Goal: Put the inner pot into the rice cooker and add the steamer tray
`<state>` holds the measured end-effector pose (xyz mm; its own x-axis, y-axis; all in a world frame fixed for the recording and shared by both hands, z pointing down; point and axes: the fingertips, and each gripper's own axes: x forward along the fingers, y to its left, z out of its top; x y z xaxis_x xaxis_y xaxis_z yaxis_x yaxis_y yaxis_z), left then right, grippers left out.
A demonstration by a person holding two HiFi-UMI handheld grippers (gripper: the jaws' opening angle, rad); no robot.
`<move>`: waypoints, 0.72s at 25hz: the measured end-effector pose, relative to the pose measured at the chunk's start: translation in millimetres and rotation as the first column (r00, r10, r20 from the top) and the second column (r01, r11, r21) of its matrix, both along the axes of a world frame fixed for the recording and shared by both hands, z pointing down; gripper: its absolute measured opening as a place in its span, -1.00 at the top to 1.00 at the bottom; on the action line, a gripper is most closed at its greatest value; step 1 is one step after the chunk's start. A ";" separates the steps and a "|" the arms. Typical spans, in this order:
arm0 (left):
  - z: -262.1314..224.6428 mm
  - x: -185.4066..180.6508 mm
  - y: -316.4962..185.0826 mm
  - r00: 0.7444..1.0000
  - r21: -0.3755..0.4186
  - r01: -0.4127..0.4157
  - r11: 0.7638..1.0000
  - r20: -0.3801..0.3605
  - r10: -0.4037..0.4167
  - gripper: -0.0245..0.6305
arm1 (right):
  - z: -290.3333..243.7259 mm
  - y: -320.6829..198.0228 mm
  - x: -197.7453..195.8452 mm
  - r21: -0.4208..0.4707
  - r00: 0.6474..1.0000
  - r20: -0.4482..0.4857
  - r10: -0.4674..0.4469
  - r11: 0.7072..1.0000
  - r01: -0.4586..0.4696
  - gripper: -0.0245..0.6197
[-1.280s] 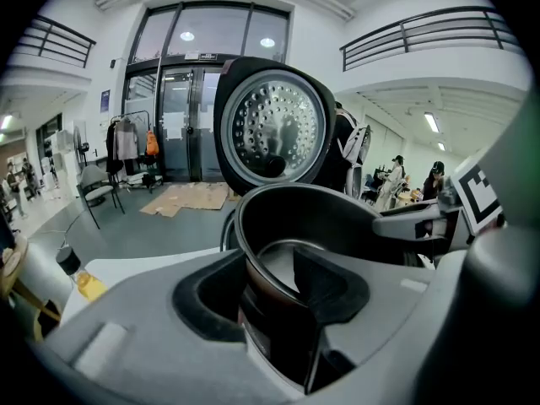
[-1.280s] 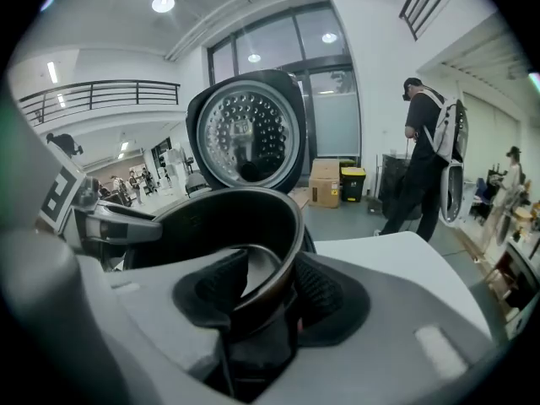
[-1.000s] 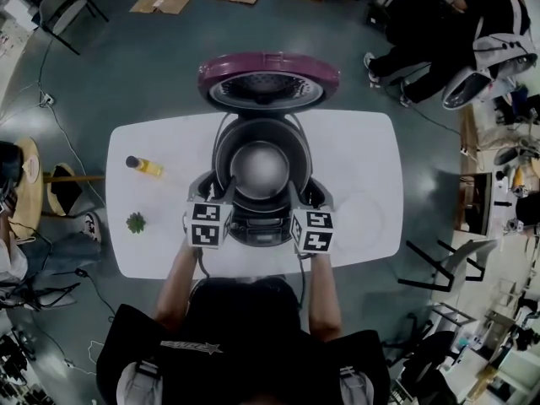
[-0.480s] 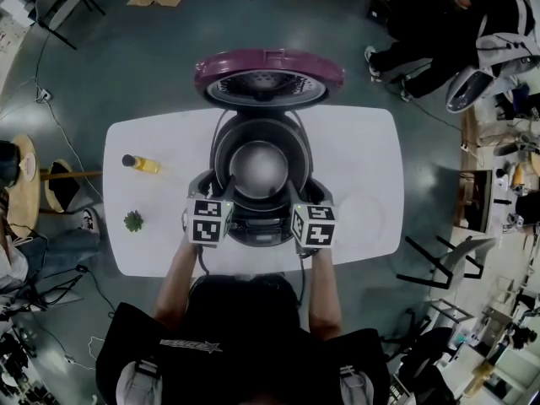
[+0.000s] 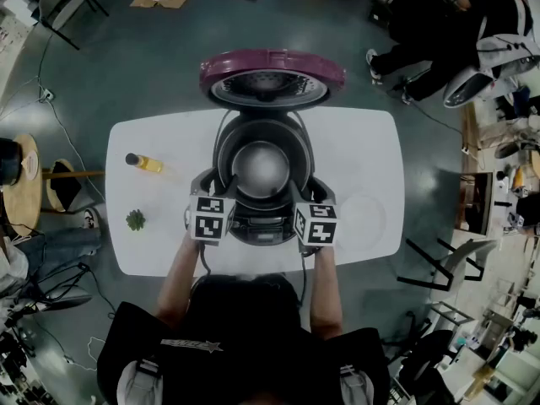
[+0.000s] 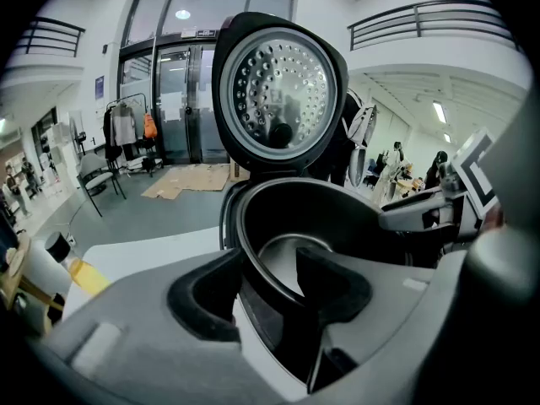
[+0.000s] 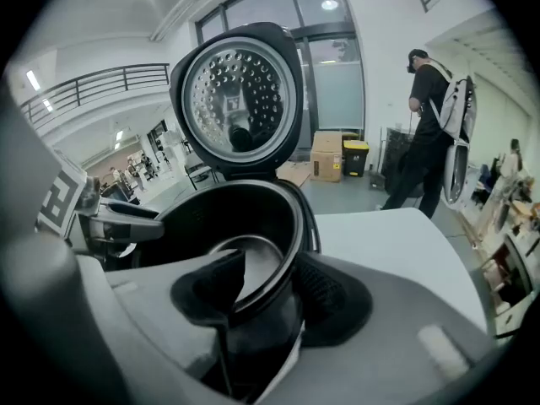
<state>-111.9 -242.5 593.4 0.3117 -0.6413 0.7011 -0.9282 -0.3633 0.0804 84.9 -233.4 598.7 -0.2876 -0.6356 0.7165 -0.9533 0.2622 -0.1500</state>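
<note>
The head view takes in the whole white table (image 5: 363, 142). The rice cooker (image 5: 253, 228) stands at its middle with the maroon lid (image 5: 272, 64) swung open to the far side. The inner pot (image 5: 260, 165) sits down inside the cooker with its grey bottom showing. A yellow bottle (image 5: 145, 164) lies at the left and a small green plant (image 5: 135, 220) sits nearer on the same side. On the right of the table there is a faint round outline (image 5: 365, 215), too pale to identify. Both forearms reach forward side by side, and the marker cubes sit at the near left and near right of the cooker. Each gripper is angled down towards the pot's rim.

This view does not show how the jaws stand, but the gripper views do. The left gripper (image 6: 270, 281) straddles the pot's near-left rim, with one jaw outside the cooker wall and the other inside the pot. Its jaws have just been opening, and there is a gap between the pads and the rim. The right gripper (image 7: 270, 298) straddles the near-right rim the same way. It too has just been opening and is spread wide, clamping nothing.

Only the gripper views show the perforated metal plate on the underside of the lid. The right one also shows a person (image 7: 434, 133) standing on the floor beyond the table.
</note>
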 end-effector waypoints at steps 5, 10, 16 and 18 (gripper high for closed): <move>-13.2 -8.0 -6.1 1.000 0.051 0.030 0.998 -0.011 -0.029 0.24 | -13.0 -4.1 3.8 0.055 1.000 -0.012 0.012 0.998 -0.011 0.31; -28.7 -8.6 -0.1 1.000 0.090 0.029 0.996 -0.013 -0.028 0.24 | -31.4 -1.2 3.8 0.103 1.000 0.000 0.005 0.995 -0.005 0.31; -58.0 -4.4 12.1 1.000 0.176 0.023 0.984 -0.002 -0.023 0.25 | -66.0 4.7 4.4 0.204 1.000 0.008 -0.014 0.979 0.012 0.31; -78.1 -0.8 14.8 1.000 0.242 0.027 0.970 -0.006 -0.026 0.25 | -83.7 9.0 6.0 0.260 1.000 0.007 -0.023 0.965 0.020 0.31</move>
<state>-112.7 -227.6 515.3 0.2944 -0.7995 0.5236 -0.9375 -0.3479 -0.0040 90.9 -224.4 515.0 -0.3091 -0.7930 0.5249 -0.9459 0.3137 -0.0831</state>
